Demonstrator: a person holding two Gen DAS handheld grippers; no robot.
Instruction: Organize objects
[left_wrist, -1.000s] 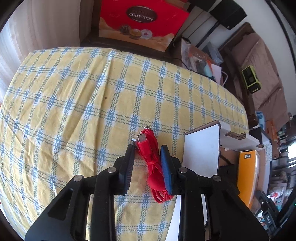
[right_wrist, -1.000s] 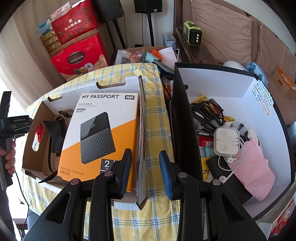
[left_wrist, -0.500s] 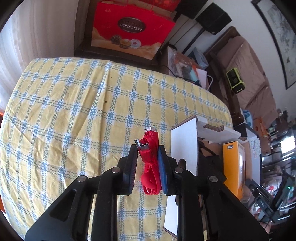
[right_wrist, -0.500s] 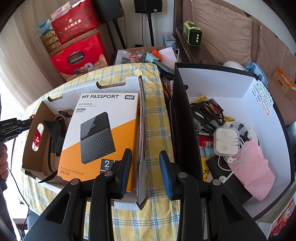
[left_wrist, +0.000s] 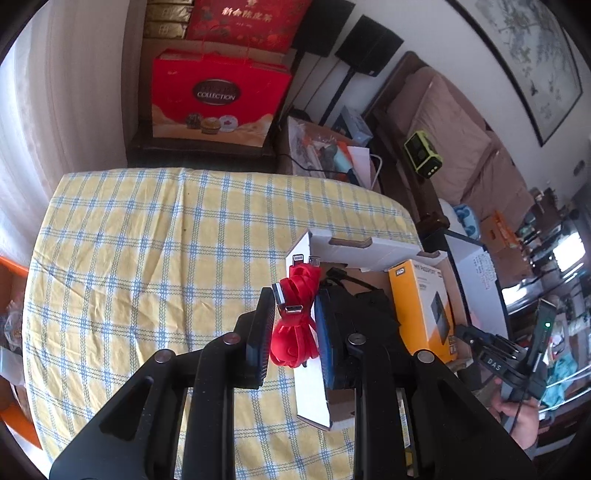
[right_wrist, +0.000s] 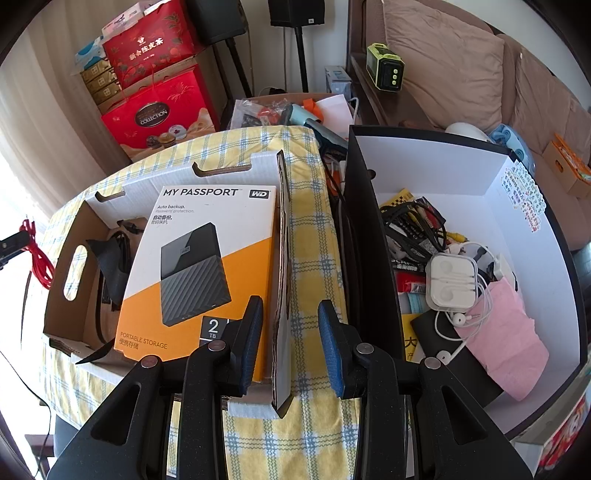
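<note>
My left gripper (left_wrist: 294, 295) is shut on a coiled red cable (left_wrist: 295, 332), whose plugs stick out past the fingertips. It holds the cable in the air over the near wall of an open cardboard box (left_wrist: 354, 247). From the right wrist view the red cable (right_wrist: 38, 258) hangs just outside the box's (right_wrist: 229, 170) left end. A white and orange hard-drive carton (right_wrist: 207, 258) leans inside the box over black cables. My right gripper (right_wrist: 290, 317) is open, its fingers astride the box's right wall without pressing it.
A yellow and blue checked cloth (left_wrist: 147, 258) covers the table. Right of the box stands a black-walled white bin (right_wrist: 424, 162) with cables, earphones (right_wrist: 450, 280) and a pink cloth (right_wrist: 506, 332). Red gift bags (right_wrist: 159, 118) and a sofa stand behind.
The left gripper has closed on the red cable, lifted it off the cloth and carried it up and toward the cardboard box. The right gripper has not moved.
</note>
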